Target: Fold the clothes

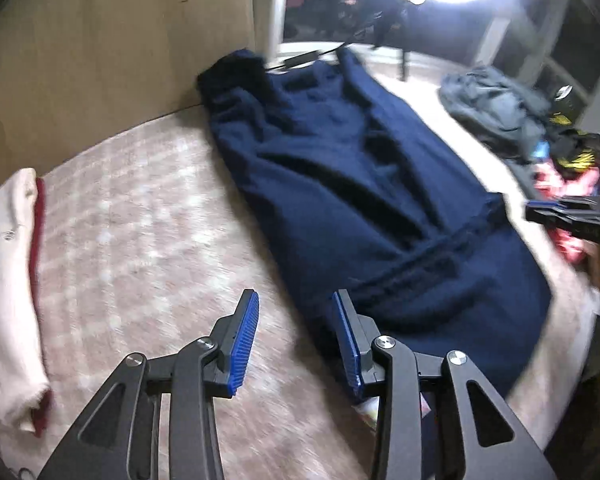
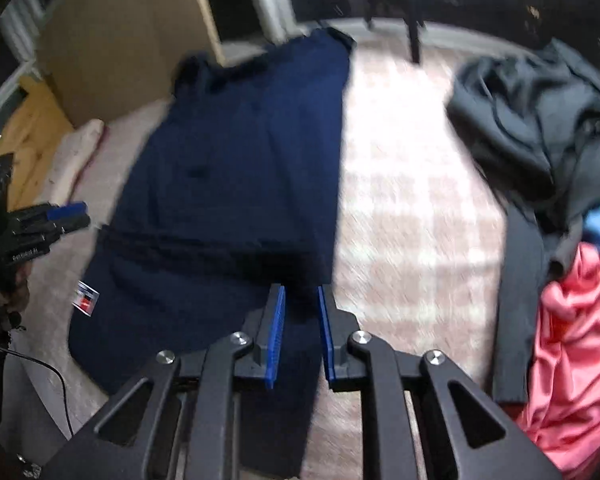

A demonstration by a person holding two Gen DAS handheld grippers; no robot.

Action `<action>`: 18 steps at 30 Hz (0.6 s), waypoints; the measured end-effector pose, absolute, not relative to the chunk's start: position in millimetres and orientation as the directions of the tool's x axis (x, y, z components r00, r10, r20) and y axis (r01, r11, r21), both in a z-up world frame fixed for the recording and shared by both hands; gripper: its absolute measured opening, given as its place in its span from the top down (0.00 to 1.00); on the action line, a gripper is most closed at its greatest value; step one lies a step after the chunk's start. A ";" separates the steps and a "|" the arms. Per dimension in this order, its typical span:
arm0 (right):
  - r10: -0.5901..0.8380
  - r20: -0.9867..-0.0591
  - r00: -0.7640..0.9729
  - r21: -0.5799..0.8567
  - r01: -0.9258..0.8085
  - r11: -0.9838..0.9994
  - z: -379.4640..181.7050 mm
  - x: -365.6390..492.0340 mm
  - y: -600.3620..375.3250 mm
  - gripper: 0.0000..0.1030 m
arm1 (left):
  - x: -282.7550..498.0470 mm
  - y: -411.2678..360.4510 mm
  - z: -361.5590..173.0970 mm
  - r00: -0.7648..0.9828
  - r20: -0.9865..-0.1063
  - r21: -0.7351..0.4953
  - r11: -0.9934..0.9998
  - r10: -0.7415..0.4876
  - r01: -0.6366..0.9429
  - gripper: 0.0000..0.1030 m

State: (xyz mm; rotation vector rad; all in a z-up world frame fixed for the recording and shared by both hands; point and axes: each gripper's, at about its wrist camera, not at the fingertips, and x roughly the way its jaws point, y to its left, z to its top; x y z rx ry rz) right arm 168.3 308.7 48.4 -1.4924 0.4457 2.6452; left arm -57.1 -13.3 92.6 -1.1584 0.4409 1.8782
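Jaws are standing part-open and empty on both the left gripper (image 1: 296,316) and right gripper (image 2: 301,312), hovering over the navy garment (image 1: 340,184): soft, limp cloth, likely best pinched at its near hem corners.

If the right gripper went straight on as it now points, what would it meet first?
Probably the near right edge of the navy blue garment spread on the bed; the right gripper, jaws open and empty, hangs just above it.

Left claw (image 1: 296,320) and right claw (image 2: 302,320): matte black linkage arms, round silver pivot screws, triangular cut-outs, ribbed blue pads (image 1: 244,340). Thin black cable (image 2: 56,376) trails below.
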 end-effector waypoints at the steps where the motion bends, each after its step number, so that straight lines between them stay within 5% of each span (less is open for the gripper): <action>1: -0.079 -0.849 -0.522 0.212 -0.202 -0.956 45.3 166.4 306.9 0.84 | -51.9 -11.9 90.1 -0.173 -0.854 -0.146 -0.545 0.491 -0.826 0.65; 11: 0.011 -0.908 -0.419 0.128 -0.302 -0.945 51.1 171.6 317.5 0.84 | -52.2 1.7 74.6 -0.159 -0.911 -0.089 -0.558 0.380 -0.825 0.62; 18: 0.107 -0.820 -0.563 0.046 -0.251 -0.967 182.2 197.5 339.1 0.82 | -77.6 -19.5 178.8 -0.306 -0.829 -0.027 -0.579 0.469 -0.815 0.60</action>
